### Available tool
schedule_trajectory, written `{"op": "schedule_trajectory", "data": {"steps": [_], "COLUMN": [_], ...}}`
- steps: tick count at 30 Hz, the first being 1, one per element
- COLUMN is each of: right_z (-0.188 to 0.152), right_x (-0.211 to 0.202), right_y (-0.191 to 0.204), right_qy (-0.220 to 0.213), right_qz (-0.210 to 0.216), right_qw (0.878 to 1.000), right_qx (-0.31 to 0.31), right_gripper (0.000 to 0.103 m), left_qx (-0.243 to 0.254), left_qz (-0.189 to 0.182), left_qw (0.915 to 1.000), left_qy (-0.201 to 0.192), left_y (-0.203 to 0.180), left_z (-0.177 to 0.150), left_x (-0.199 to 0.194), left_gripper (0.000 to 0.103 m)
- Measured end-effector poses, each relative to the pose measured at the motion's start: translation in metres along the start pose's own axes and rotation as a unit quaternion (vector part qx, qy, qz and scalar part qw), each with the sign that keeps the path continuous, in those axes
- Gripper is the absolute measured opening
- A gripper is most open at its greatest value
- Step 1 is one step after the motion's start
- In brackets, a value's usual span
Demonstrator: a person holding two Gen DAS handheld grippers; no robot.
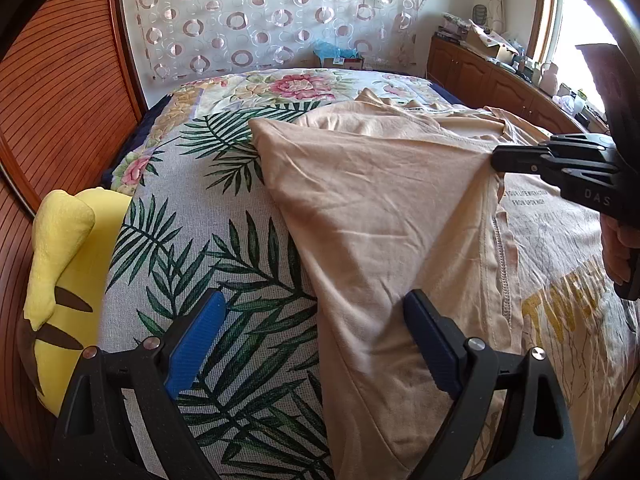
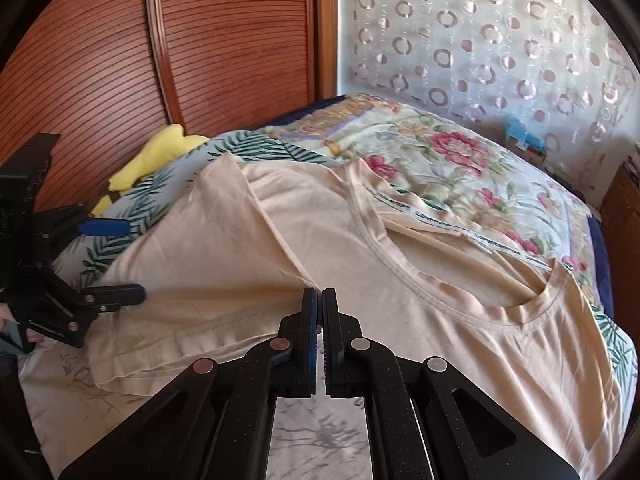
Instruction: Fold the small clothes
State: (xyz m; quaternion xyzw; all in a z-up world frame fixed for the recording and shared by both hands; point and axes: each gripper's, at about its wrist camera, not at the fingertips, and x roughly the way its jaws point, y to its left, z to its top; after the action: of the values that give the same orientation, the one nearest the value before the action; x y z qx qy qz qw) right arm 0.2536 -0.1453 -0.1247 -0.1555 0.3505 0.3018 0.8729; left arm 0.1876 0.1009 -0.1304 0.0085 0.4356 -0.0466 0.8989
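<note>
Pale peach cotton T-shirt (image 1: 384, 216) spread across the bed, printed front face up, gold lettering and fine line print visible near the right edge of the left wrist view. One side panel folded over the front, plain side up, forming a broad triangular flap with a stitched hem along its edge. Ribbed round neckline (image 2: 452, 292) open toward the far side of the bed, printed neck tape visible inside.

Right gripper (image 2: 321, 300) at the folded flap's edge: blue-padded fingers (image 2: 310, 344) pressed together, pinching a ridge of the peach fabric between the tips. From the left wrist view, same gripper (image 1: 496, 158) seen biting the fold, cloth drawn taut toward it in radiating creases; part of a hand (image 1: 618, 248) visible behind it.

Left gripper (image 1: 316, 316) fingers (image 1: 192, 344) spread wide, holding nothing; one finger above the bedspread, the other above the flap's lower part. Contact with either surface cannot be told.

Beneath: bedspread with green palm-leaf print (image 1: 224, 248) adjoining a pink-flower quilt (image 1: 296, 86). Yellow plush toy (image 1: 64, 272) at the bed's edge, beside the reddish slatted wooden panel (image 1: 60, 80). Sheer curtain with ring pattern (image 1: 272, 12) behind the bed; wooden cabinets (image 1: 480, 72) along the window side, cluttered on top.
</note>
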Motion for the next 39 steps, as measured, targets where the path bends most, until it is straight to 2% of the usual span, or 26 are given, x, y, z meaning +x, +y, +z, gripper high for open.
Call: {"op": "schedule_trajectory", "data": {"steps": [2, 4, 6, 9, 17, 23, 32, 39], "right_z": [-0.001, -0.001, -0.004, -0.007, -0.029, -0.056, -0.12, -0.168], "right_x": [0.001, 0.001, -0.002, -0.005, -0.019, -0.059, -0.142, -0.181], "right_y": [0.003, 0.005, 0.003, -0.002, -0.024, -0.046, -0.071, -0.083], "right_qy": [0.002, 0.003, 0.002, 0.008, 0.02, 0.0, -0.023, -0.005], "right_qz": [-0.013, -0.012, -0.01, -0.013, -0.032, -0.066, -0.152, -0.218], "right_qw": [1.0, 1.0, 1.0, 0.999, 0.997, 0.99, 0.968, 0.945], "right_qx": [0.003, 0.009, 0.019, 0.031, 0.072, 0.127, 0.198, 0.244], "right_gripper": [0.002, 0.009, 0.025, 0.043, 0.046, 0.047, 0.047, 0.046], "left_qx": [0.0, 0.0, 0.0, 0.0, 0.0, 0.0, 0.0, 0.0], "left_qz": [0.0, 0.0, 0.0, 0.0, 0.0, 0.0, 0.0, 0.001], "left_qw": [1.0, 1.0, 1.0, 1.0, 1.0, 1.0, 1.0, 1.0], "left_qy": [0.0, 0.0, 0.0, 0.0, 0.0, 0.0, 0.0, 0.0], "left_y": [0.0, 0.0, 0.0, 0.0, 0.0, 0.0, 0.0, -0.001], "left_z": [0.0, 0.0, 0.0, 0.0, 0.0, 0.0, 0.0, 0.0], "left_x": [0.0, 0.0, 0.0, 0.0, 0.0, 0.0, 0.0, 0.0], "left_gripper": [0.091, 0.091, 0.091, 0.091, 0.091, 0.091, 0.091, 0.091]}}
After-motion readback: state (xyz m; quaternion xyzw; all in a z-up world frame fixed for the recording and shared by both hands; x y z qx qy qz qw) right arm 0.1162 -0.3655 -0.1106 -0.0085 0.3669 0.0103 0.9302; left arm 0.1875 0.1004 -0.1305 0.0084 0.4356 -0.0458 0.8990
